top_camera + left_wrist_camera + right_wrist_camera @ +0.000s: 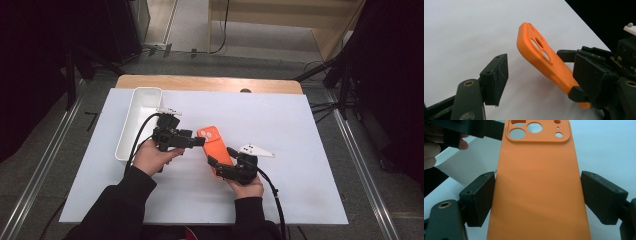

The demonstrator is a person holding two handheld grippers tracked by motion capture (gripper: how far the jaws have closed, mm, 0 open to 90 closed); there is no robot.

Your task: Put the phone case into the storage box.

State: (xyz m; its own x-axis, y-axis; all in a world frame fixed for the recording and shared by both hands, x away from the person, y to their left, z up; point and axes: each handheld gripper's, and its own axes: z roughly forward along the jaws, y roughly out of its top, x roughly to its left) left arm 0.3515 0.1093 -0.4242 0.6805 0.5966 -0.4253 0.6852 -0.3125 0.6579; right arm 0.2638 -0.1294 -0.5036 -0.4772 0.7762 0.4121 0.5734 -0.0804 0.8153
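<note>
Item: orange phone case [536, 185], camera cut-outs at its far end, lifted at mid-table between both tools. Right gripper [220, 161] clamped across its near end, presenting it. Left gripper [199, 142] jaws apart, beside its far end. White bin [131, 131] left. No legible writing.

Even overhead light falls on the white table sheet [300, 130], which reads bright and nearly washed out, while the room around it drops to black at both sides. Shadows under my hands are faint and soft-edged. High view is soft, low in detail. My left gripper view keeps the orange phone case [541, 55] fairly sharp; my near jaws blur slightly. In my right gripper view, the case shows a mild sheen, no hard glare.
</note>
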